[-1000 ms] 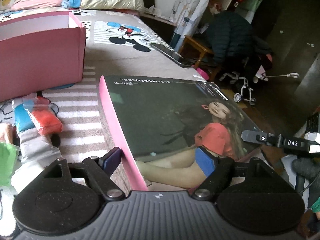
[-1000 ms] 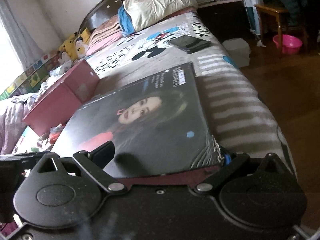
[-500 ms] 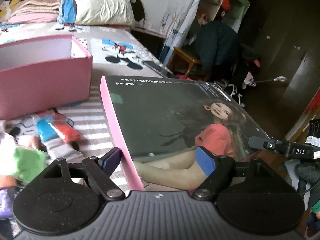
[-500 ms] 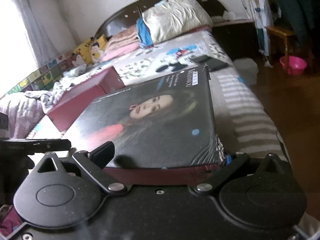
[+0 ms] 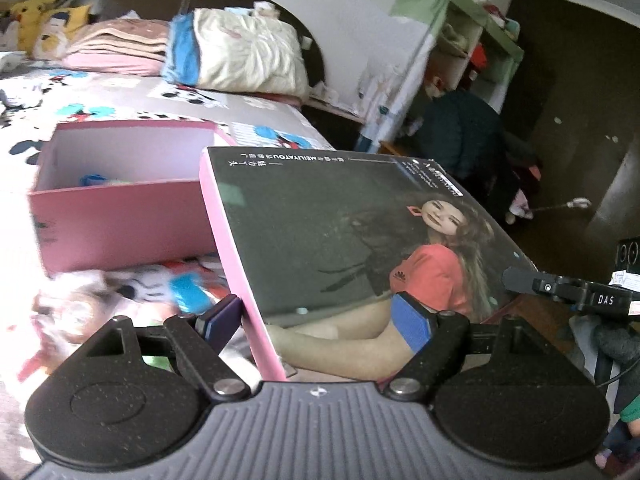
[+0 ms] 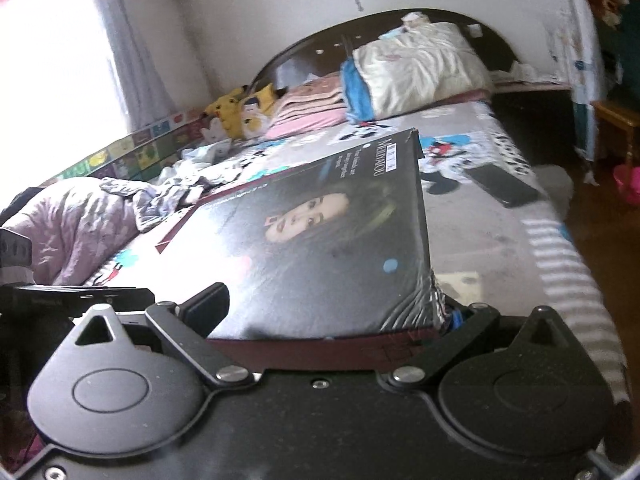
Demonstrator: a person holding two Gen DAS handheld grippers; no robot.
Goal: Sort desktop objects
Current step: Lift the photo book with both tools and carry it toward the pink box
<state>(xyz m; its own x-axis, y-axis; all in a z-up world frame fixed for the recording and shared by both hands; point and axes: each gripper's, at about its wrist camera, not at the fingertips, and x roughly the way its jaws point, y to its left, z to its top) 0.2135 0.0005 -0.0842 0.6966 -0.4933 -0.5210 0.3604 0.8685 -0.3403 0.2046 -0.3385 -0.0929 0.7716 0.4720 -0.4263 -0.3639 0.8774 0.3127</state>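
A flat box lid [image 5: 340,236] with a dark glossy top showing a woman in a red shirt and pink sides is held in the air by both grippers. My left gripper [image 5: 316,320] is shut on its near pink edge. My right gripper [image 6: 332,312] is shut on the opposite edge of the lid [image 6: 320,248]. The right gripper also shows at the right of the left wrist view [image 5: 568,288]. An open pink box [image 5: 120,184] stands on the bed beyond and left of the lid, with small items inside.
Small colourful packets [image 5: 172,284] lie blurred on the bed below the lid. A black phone [image 6: 504,188] lies near the bed's right edge. Pillows [image 5: 240,56] and plush toys [image 6: 236,112] sit at the headboard. A rumpled quilt [image 6: 76,216] lies left. The floor drops off right.
Both grippers have lifted the lid up off the bed and tilted it. The pink box now appears lower, with its inside visible.
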